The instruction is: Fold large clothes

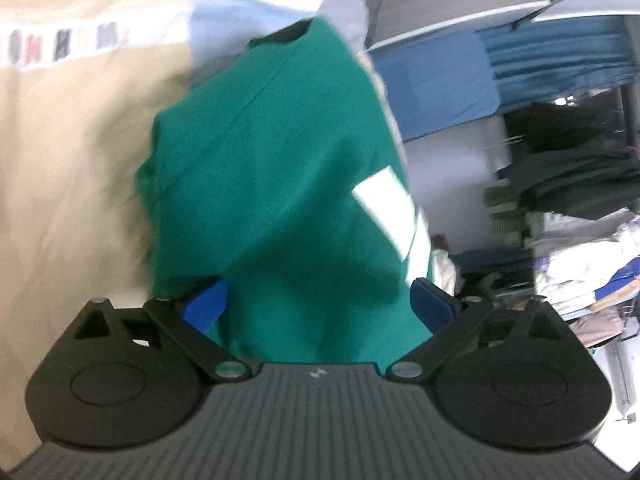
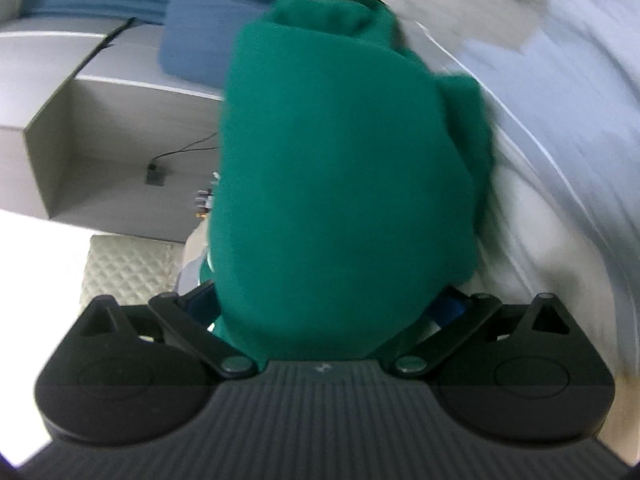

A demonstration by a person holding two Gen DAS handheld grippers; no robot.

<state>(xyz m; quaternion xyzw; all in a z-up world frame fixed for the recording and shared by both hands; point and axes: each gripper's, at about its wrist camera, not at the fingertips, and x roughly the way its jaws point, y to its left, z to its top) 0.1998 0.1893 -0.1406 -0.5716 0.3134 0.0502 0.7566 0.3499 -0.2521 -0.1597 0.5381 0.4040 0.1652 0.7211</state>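
The green garment [image 1: 276,184] lies bunched between both grippers, and its long axis runs away from each camera, from the gripper bodies at the bottom of each view toward the top. In the left wrist view the left gripper [image 1: 320,304] stands with its blue pads [image 1: 206,304] wide apart; the cloth fills the gap between them, and the far end of the garment shows a dark round opening (whether neck or sleeve cannot be told). A white patch [image 1: 386,208] sits on its right edge. The garment rests on a beige bedcover [image 1: 72,152]. A blue pillow [image 1: 436,88] lies beyond, to the right. In the right wrist view the right gripper [image 2: 324,308] also has its fingers spread wide, with the green cloth [image 2: 344,184] heaped over the gap and hiding most of both pads (contact with the pads cannot be confirmed). The far end of the garment points toward the top of the frame, beside a pale sheet [image 2: 560,128] on the right.
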